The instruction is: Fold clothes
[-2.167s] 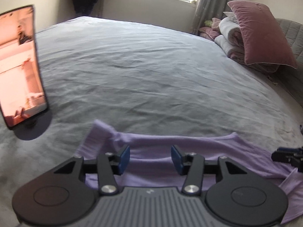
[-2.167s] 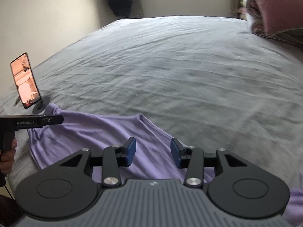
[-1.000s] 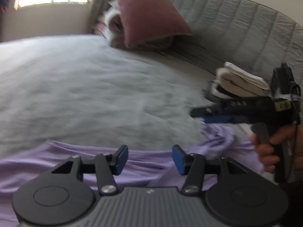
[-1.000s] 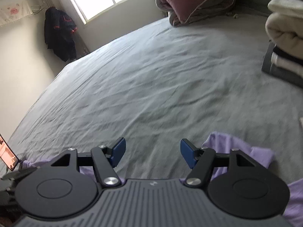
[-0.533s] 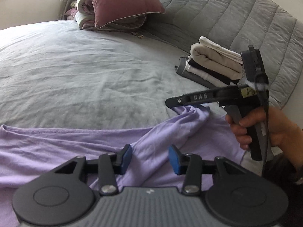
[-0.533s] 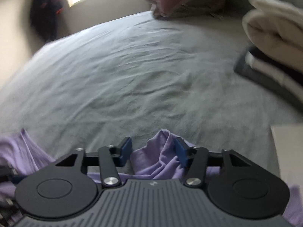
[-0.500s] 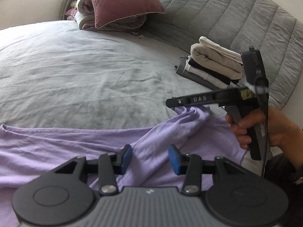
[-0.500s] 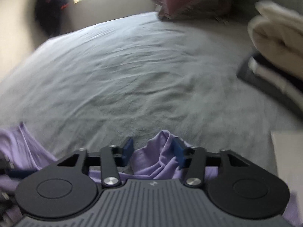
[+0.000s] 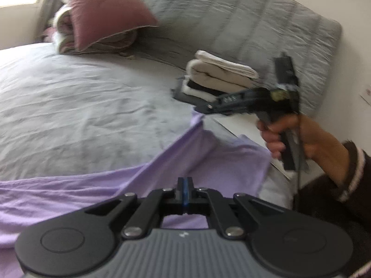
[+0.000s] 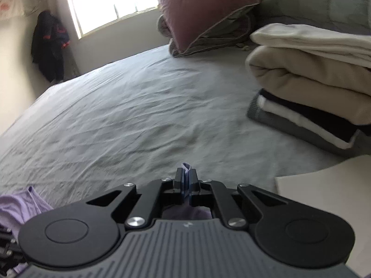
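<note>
Nearest the left wrist camera, the left gripper [image 9: 184,186] is seen with its jaws pressed together over the lilac garment [image 9: 69,192]; whether cloth is actually caught between them cannot be told, since only the blue pads show at the tip. The garment is spread across the near edge of the grey bed [image 9: 81,106], and one corner of it is drawn up taut to the right. That corner is pinched by the right gripper [image 9: 201,109], which is held by a hand [image 9: 299,139] in a dark sleeve (the view is somewhat blurred). In the right wrist view, the right gripper [image 10: 185,180] is seen closed on a small fold of lilac cloth that pokes out above its fingertips, and another part of the garment [image 10: 16,206] is visible at the lower left. Just beyond the right gripper, a stack of folded clothes [image 9: 220,78] is set on the bed near the quilted grey headboard [image 9: 231,18]. Farther back, a mauve pillow [image 9: 102,11] is propped on rolled bedding, and a window [image 10: 111,0] is seen behind it.
</note>
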A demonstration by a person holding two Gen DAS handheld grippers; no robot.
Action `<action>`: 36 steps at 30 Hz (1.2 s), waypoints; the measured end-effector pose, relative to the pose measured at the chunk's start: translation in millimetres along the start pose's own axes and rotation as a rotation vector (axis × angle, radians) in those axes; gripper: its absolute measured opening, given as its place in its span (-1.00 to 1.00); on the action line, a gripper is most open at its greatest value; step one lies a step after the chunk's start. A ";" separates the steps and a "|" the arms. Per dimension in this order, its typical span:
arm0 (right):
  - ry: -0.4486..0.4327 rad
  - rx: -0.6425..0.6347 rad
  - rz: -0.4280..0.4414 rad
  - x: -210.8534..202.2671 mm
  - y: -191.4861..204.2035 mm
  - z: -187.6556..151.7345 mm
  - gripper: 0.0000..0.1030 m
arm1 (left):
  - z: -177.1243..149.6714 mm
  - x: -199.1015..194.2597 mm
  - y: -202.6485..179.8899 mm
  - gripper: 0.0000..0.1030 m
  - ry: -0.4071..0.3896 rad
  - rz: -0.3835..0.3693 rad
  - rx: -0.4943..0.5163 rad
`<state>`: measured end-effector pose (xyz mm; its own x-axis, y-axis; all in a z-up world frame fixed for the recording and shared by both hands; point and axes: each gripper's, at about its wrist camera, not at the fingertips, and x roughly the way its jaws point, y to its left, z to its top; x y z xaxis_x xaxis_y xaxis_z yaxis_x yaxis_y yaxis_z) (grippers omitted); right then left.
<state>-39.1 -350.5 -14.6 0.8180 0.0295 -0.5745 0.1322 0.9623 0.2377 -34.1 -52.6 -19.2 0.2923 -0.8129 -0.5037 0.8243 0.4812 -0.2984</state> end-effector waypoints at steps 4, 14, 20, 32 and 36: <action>0.015 0.038 0.009 -2.8 -8.2 0.1 -0.76 | -6.5 4.5 -10.7 -1.00 0.094 -0.063 0.059; 0.049 0.128 0.070 -9.4 -20.8 -1.9 -0.10 | -0.7 -4.8 -2.0 -0.28 0.017 0.076 0.037; 0.071 0.034 0.069 11.0 8.1 7.0 -0.13 | 4.3 -4.2 23.0 -0.04 0.009 0.209 -0.043; 0.080 -0.201 -0.128 49.1 39.3 -0.2 -0.92 | -1.3 0.1 33.9 -0.92 0.072 0.168 -0.117; -0.052 -0.185 -0.155 23.8 39.6 14.9 -0.92 | 4.1 -15.0 29.0 -0.93 -0.023 0.157 -0.117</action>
<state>-6.0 -315.7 -7.2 0.8241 -0.1315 -0.5509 0.1574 0.9875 -0.0003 -12.6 -27.9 -17.0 0.4248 -0.7312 -0.5337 0.7057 0.6368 -0.3106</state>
